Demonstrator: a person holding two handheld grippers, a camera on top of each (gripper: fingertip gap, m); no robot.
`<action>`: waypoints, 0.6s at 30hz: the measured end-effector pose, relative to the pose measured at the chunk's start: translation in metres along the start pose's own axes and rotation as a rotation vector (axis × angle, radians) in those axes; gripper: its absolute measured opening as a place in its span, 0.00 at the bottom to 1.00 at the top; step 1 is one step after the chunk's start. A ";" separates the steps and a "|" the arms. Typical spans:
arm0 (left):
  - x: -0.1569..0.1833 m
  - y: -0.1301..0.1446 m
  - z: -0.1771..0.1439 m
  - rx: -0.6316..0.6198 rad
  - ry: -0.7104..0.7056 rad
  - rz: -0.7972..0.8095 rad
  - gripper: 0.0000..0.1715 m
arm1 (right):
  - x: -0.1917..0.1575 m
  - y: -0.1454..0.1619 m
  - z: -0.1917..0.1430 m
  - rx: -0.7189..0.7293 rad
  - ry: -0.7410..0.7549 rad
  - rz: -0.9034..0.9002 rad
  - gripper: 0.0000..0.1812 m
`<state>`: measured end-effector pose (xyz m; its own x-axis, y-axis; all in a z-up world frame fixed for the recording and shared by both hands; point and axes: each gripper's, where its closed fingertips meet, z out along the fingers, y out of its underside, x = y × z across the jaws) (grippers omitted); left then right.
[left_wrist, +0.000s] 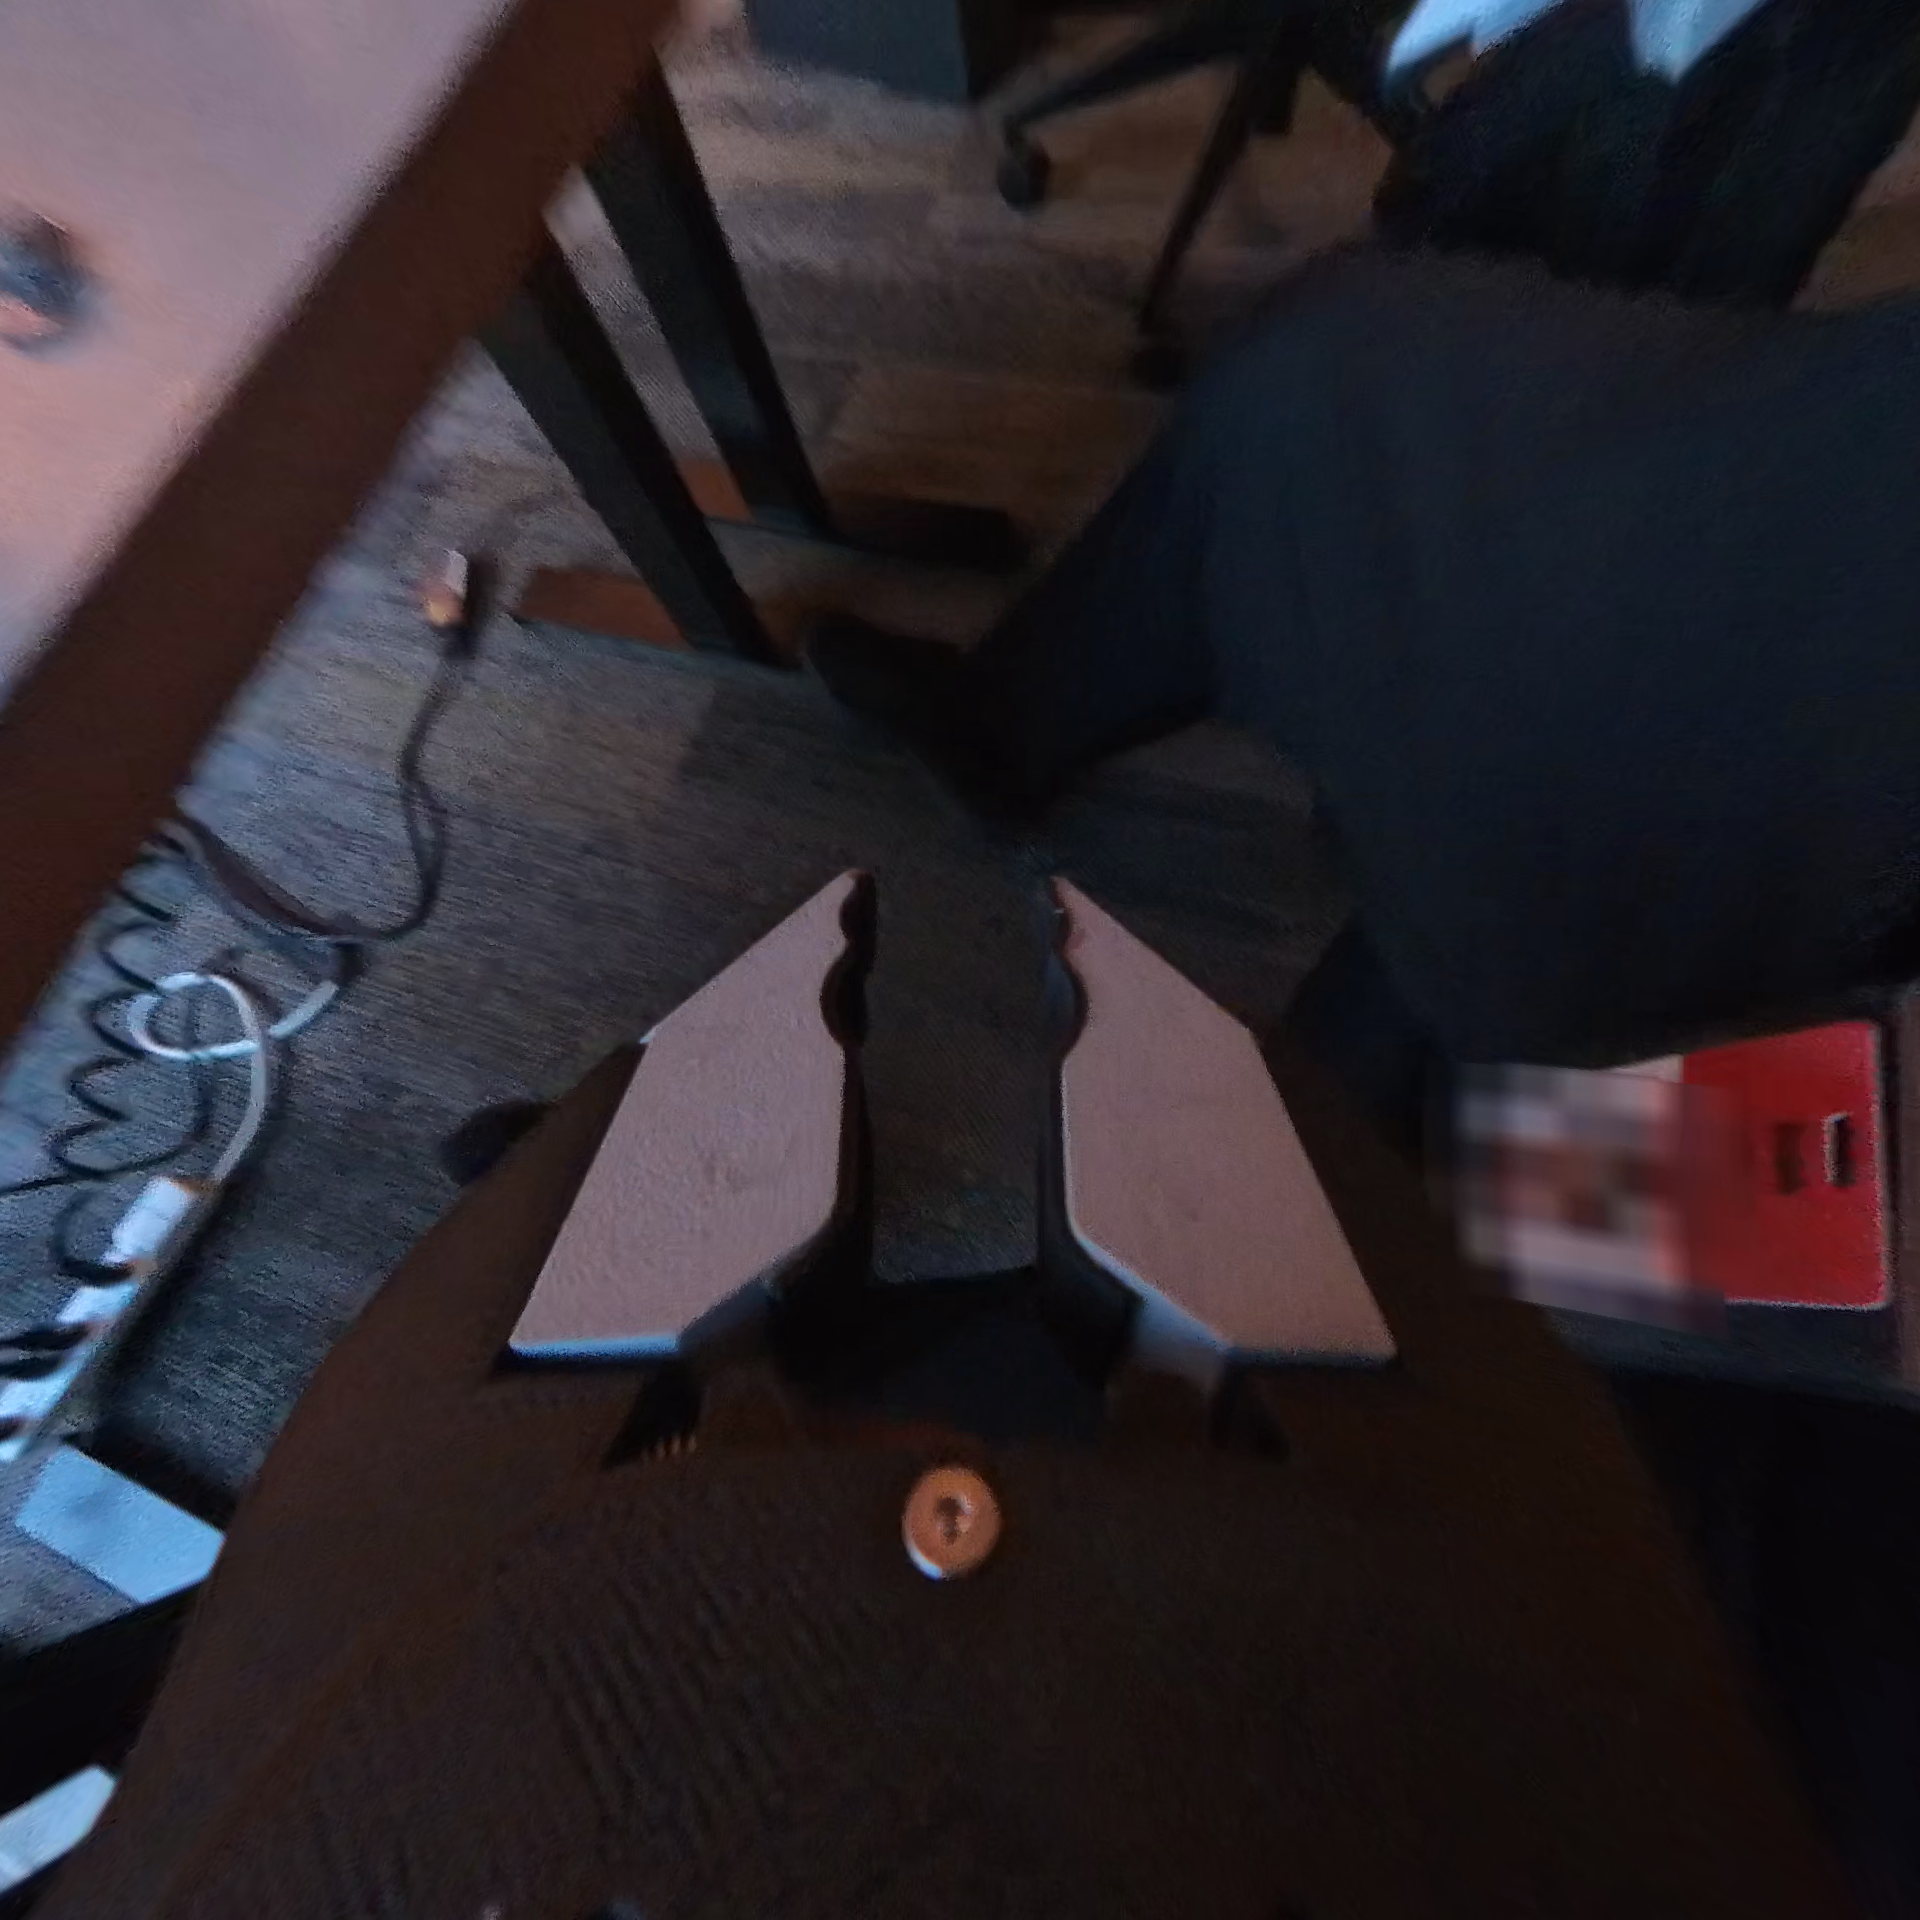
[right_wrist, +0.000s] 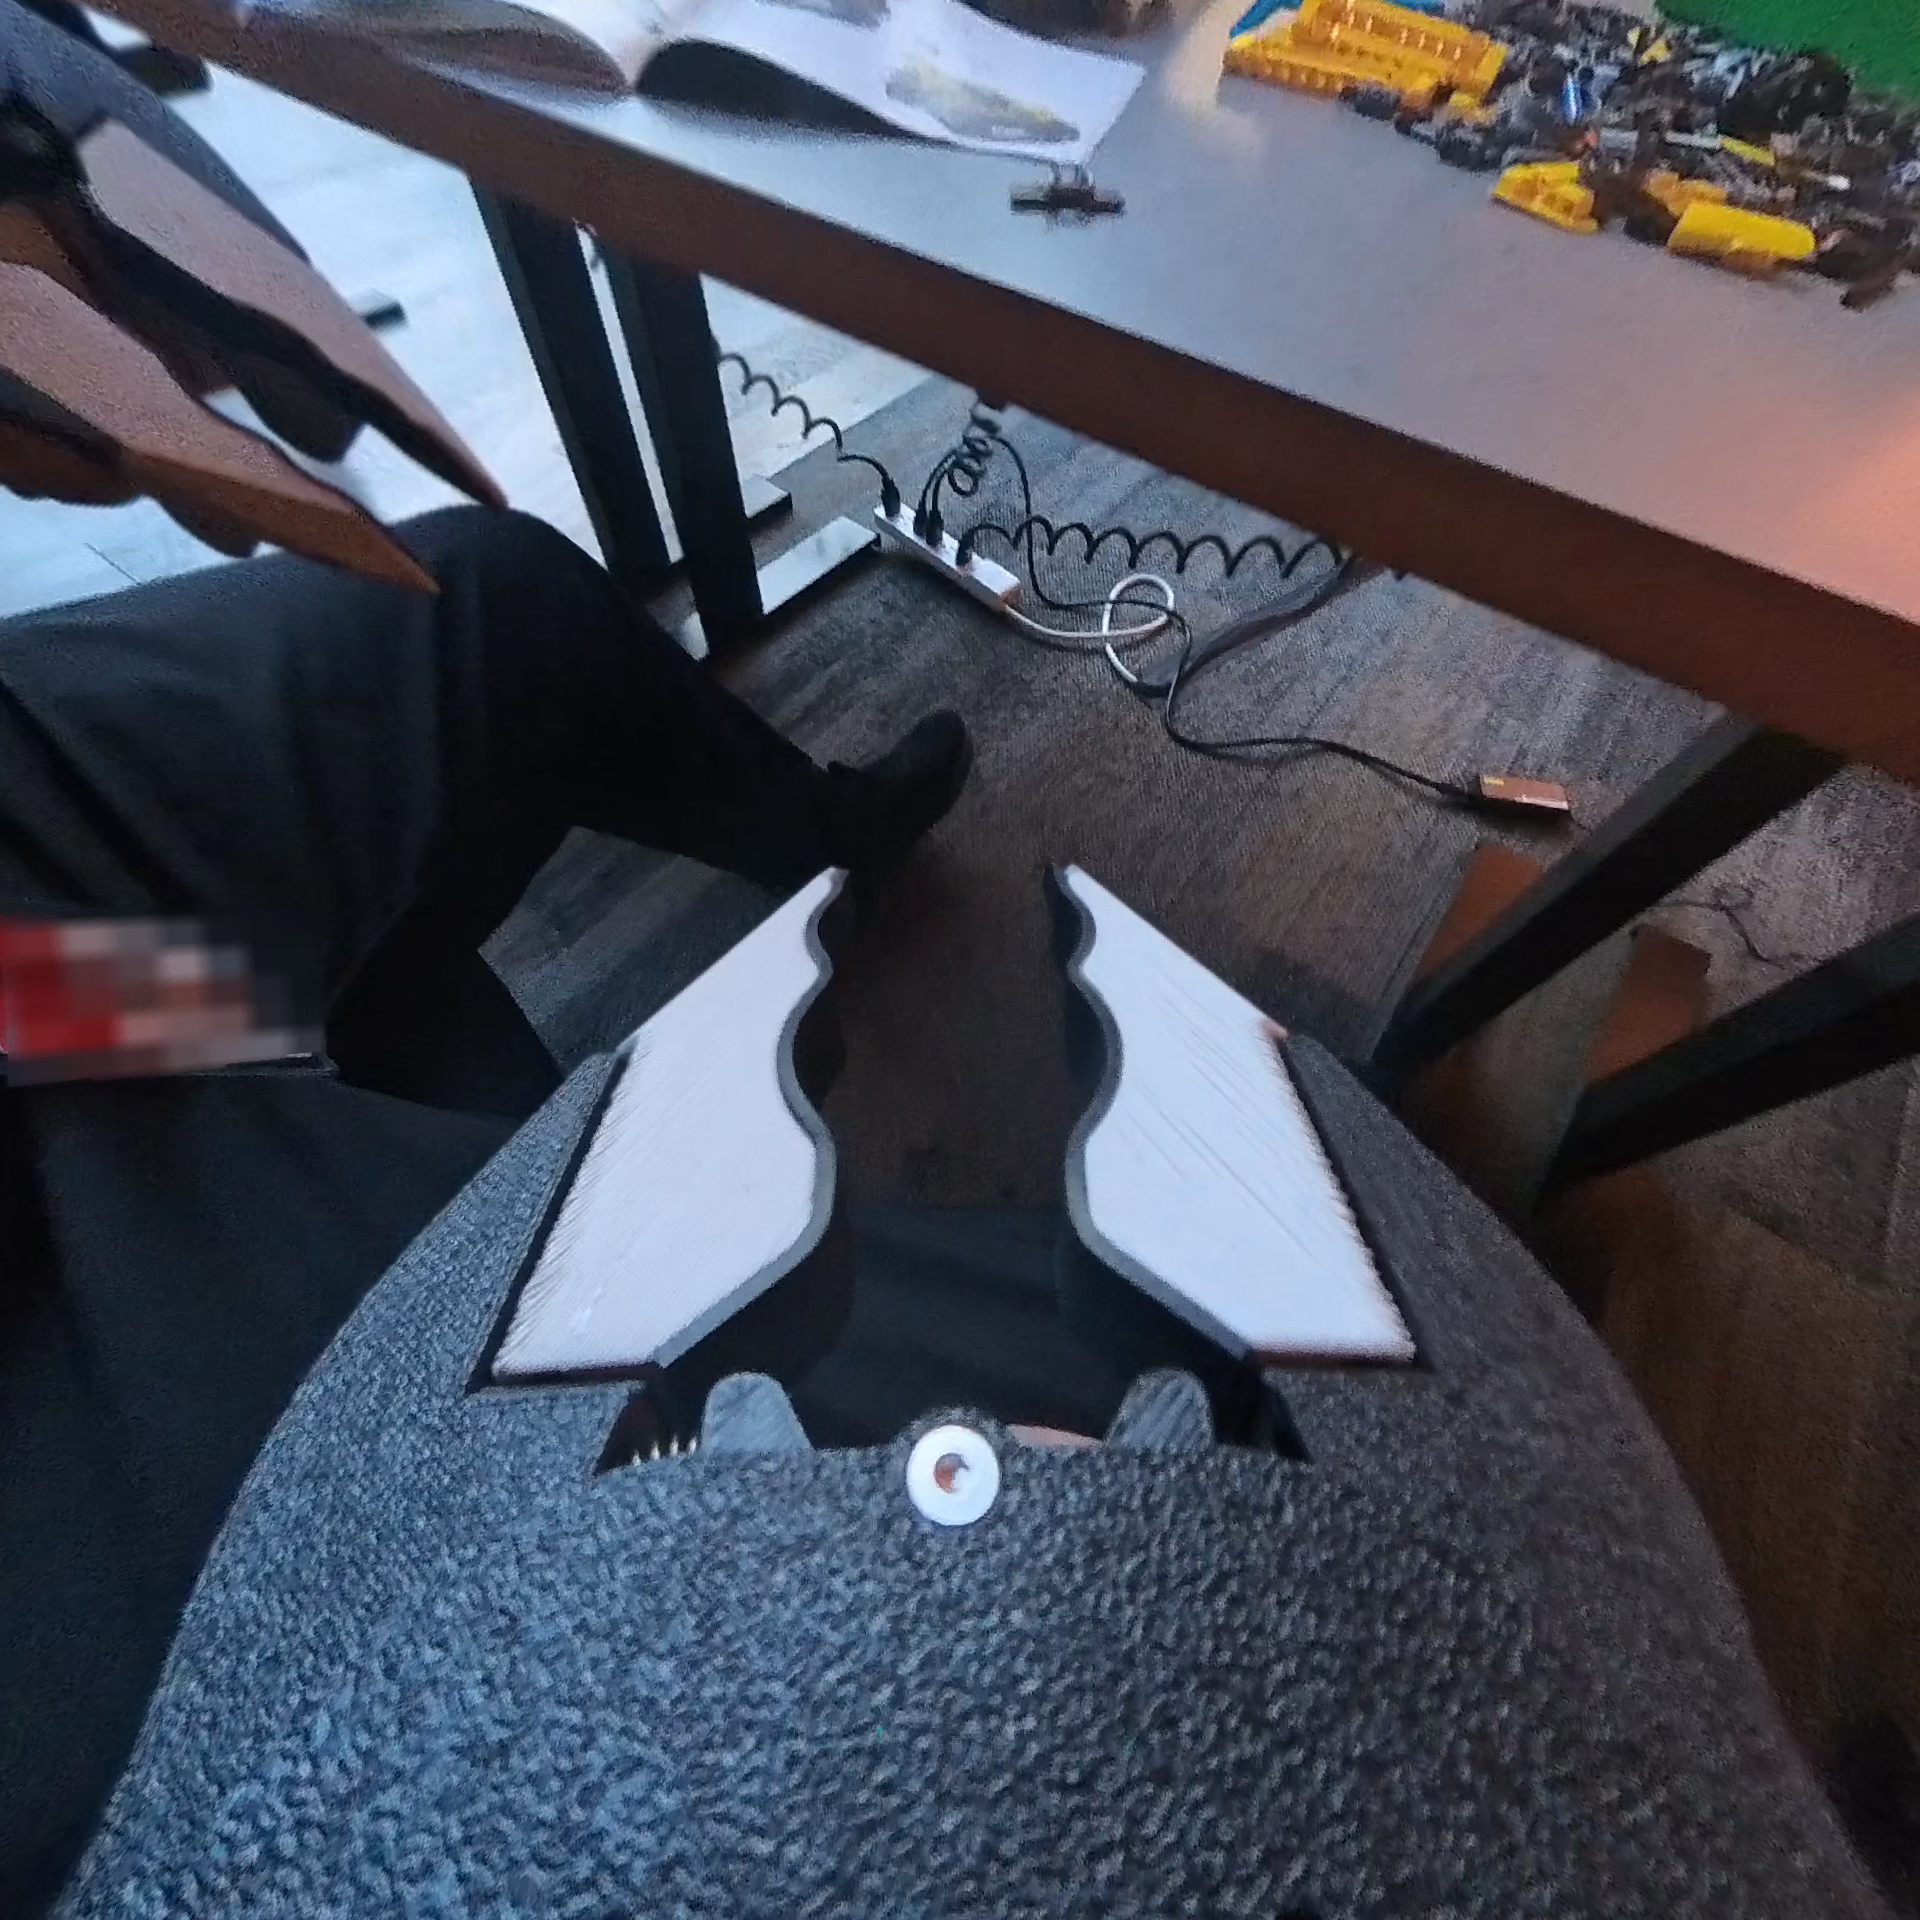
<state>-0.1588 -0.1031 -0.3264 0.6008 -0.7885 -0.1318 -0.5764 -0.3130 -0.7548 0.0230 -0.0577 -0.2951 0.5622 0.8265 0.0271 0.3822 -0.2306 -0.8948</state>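
My left gripper (left_wrist: 956, 899) is open and empty, held below table height and pointing down at the grey carpet (left_wrist: 644, 790). A person's dark-trousered leg (left_wrist: 1538, 665) is close on its right. The view is blurred. My right gripper (right_wrist: 948, 883) is open and empty too, held low above the person's lap, pointing at the carpet (right_wrist: 1195, 831) under the table (right_wrist: 1351, 312). The person's leg (right_wrist: 582, 707) and dark shoe (right_wrist: 914, 769) lie just left of its fingertips. The other gripper (right_wrist: 208, 343) shows at the upper left.
On the table lie an open booklet (right_wrist: 790, 62) and a heap of yellow and black building pieces (right_wrist: 1621, 114). A white power strip (right_wrist: 945, 556) with coiled black cables (right_wrist: 1122, 540) lies on the floor beside black table legs (right_wrist: 644, 436). A red box (left_wrist: 1808, 1164) is at right. The grippers' ends are close to 20 cm from one another.
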 end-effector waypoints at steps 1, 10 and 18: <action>0.007 0.012 0.007 -0.037 0.021 -0.019 0.16 | -0.001 0.007 -0.005 -0.012 0.016 0.005 0.21; 0.041 0.080 0.140 -0.356 0.137 -0.306 0.34 | 0.011 0.011 -0.041 0.056 0.161 0.189 0.27; 0.031 0.232 0.336 -0.643 0.116 -0.465 0.39 | 0.082 0.051 -0.070 0.143 0.517 0.162 0.29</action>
<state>-0.0875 -0.0226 -0.7212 0.8168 -0.5415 0.1991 -0.5090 -0.8388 -0.1933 0.1394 -0.0376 -0.3073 0.9058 0.4184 0.0667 0.1777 -0.2321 -0.9563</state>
